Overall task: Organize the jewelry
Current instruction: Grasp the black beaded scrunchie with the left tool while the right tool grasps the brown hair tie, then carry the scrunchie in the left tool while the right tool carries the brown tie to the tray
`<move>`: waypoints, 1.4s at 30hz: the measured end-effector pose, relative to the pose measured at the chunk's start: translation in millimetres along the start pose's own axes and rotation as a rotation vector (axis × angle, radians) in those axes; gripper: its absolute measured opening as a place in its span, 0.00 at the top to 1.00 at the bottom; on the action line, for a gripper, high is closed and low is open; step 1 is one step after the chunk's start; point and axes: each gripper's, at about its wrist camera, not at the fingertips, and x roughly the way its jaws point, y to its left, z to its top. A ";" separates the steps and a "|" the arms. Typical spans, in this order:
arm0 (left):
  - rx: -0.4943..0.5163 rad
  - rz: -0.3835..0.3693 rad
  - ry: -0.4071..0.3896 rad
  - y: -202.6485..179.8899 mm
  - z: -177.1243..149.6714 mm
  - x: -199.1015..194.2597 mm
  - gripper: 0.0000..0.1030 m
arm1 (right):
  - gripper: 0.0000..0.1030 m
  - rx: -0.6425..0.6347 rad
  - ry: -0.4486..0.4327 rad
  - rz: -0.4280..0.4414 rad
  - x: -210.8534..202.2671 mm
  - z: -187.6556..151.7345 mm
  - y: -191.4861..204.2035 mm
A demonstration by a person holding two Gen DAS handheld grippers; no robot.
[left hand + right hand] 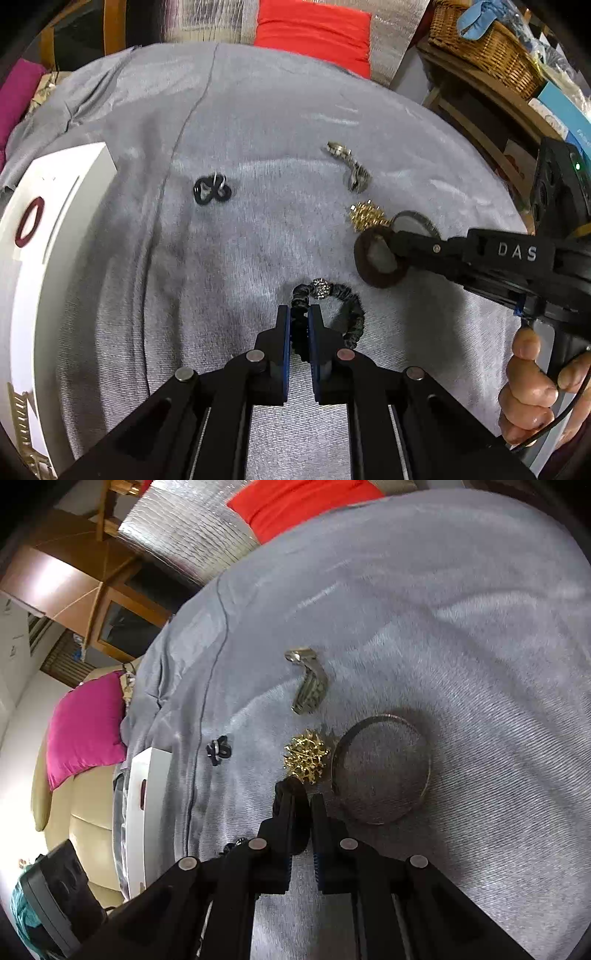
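Observation:
Jewelry lies on a grey cloth [258, 129]. My left gripper [299, 314] is shut on a dark beaded bracelet [343, 306] with a sparkly bead. My right gripper [301, 794] is shut on a dark brown ring bangle [376, 258], seen edge-on between its fingers [291, 801]; the gripper also shows in the left wrist view [397, 243]. A gold brooch [306, 755], a thin grey bangle [382, 771], a silver watch band [308, 685] and a small black piece [211, 189] lie on the cloth.
A white organizer box [48, 236] stands at the left, with a maroon ring [29, 221] on it. A wicker basket [487, 48] sits on a wooden shelf at the right. Red [314, 33] and magenta [85, 727] cushions lie beyond the cloth.

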 end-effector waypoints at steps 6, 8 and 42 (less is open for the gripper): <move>0.010 0.037 -0.043 -5.1 -0.2 -11.8 0.91 | 0.90 -0.013 -0.022 0.013 -14.1 -2.5 -0.7; 0.018 0.057 -0.062 -7.4 -0.9 -16.9 0.91 | 0.91 -0.019 -0.032 0.024 -18.2 -3.1 0.4; -0.038 0.237 -0.167 22.4 1.9 -50.8 0.91 | 0.90 -0.101 -0.039 0.038 -9.9 -17.7 32.3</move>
